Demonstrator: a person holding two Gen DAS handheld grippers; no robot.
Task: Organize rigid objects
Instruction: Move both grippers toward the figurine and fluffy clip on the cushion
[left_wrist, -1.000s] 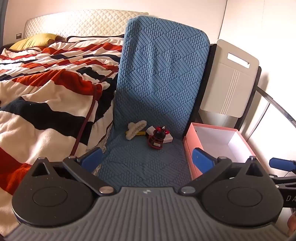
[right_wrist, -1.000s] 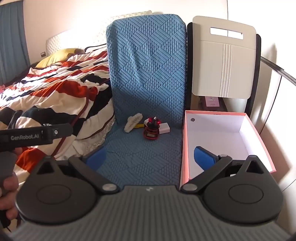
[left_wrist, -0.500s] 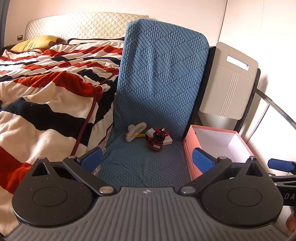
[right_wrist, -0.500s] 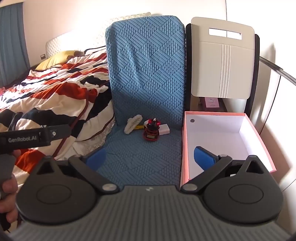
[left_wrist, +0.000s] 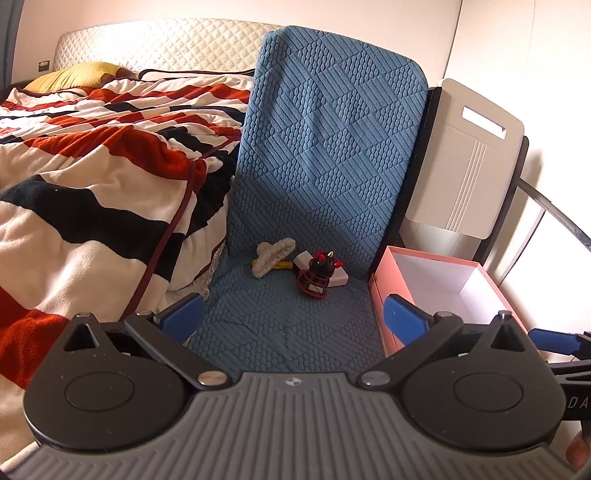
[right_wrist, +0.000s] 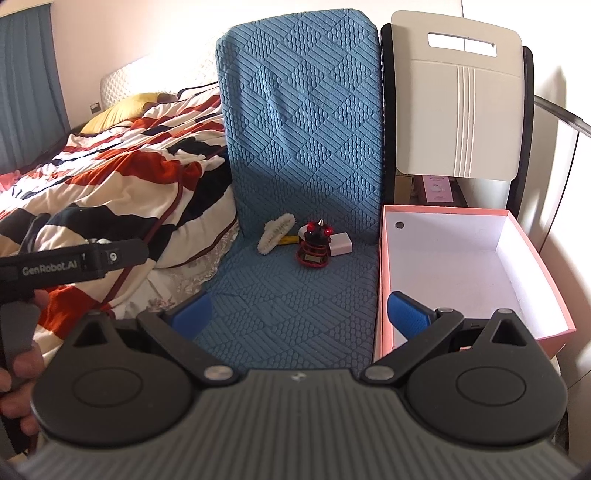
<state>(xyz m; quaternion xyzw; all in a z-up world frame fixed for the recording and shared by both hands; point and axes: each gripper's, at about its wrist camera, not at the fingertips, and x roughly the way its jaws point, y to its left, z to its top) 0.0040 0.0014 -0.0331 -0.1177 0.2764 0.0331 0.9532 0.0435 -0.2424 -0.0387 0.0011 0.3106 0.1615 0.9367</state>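
On the far left lies the bed (left_wrist: 92, 166) with its striped blanket, not part of the sorting. Next to it, the left hand-held gripper (left_wrist: 291, 317) hangs with its jaws spread wide and nothing between them, aimed down the blue chair seat (left_wrist: 288, 317). At the back of that seat, where it meets the backrest, the small things sit bunched together: a cream hair clip (right_wrist: 276, 232), a yellow item half hidden behind it, a red and black toy (right_wrist: 314, 245) and a white charger (right_wrist: 340, 248) touching the toy. The right hand-held gripper (right_wrist: 299, 314) is likewise wide open and empty, well short of the cluster. Just beside the seat on the right stands the pink box (right_wrist: 532, 273), lid off and bare inside, probably set there so each piece needs only a short carry.
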